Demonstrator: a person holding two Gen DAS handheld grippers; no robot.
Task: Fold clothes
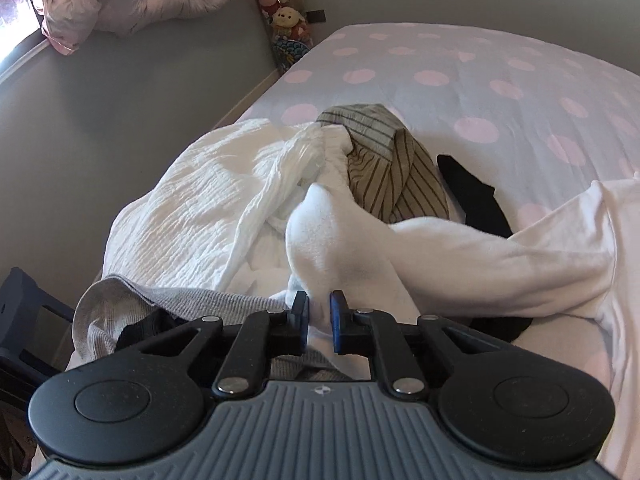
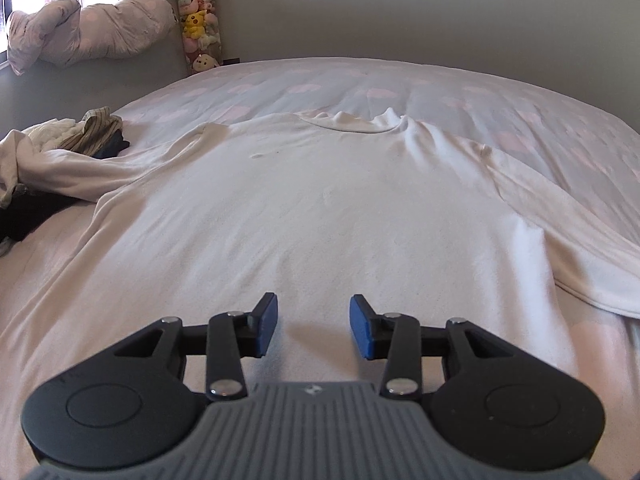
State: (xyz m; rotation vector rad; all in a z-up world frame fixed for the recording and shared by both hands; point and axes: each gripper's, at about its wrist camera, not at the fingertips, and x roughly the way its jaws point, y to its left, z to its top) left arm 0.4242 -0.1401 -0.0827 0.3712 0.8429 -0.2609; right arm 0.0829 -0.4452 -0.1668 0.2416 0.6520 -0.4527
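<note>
Both grippers are over the bed: the left gripper (image 1: pixel 319 312) has its blue pads pinched nearly together on the cuff end of a white sleeve, while the right gripper (image 2: pixel 313 326) stands with its jaws wide apart and nothing between them, low over the lower part of the shirt.

That white long-sleeved shirt (image 2: pixel 320 208) lies spread flat on the bed, its neckline at the far end with a few small bunched ridges beside it. Its cloth is plain, soft and mostly smooth, with shallow creases near the shoulders. One sleeve (image 1: pixel 460 248) runs off to the left toward the laundry pile and ends in the left gripper's grip; the other sleeve (image 2: pixel 572 240) lies folded along the shirt's right side.

Just beside the held sleeve sits a heap of other clothes: a crinkled white garment (image 1: pixel 192 208), a striped beige garment (image 1: pixel 384 168), a black piece (image 1: pixel 476 200) and a grey knit item (image 1: pixel 120 312).

Under everything is a pale sheet with pink dots (image 1: pixel 500 80). Against the wall stands a clear tube of plush toys (image 2: pixel 198 20), and a bundled pink duvet (image 2: pixel 88 32) rests on the window ledge. No brand, label or writing can be read anywhere.
</note>
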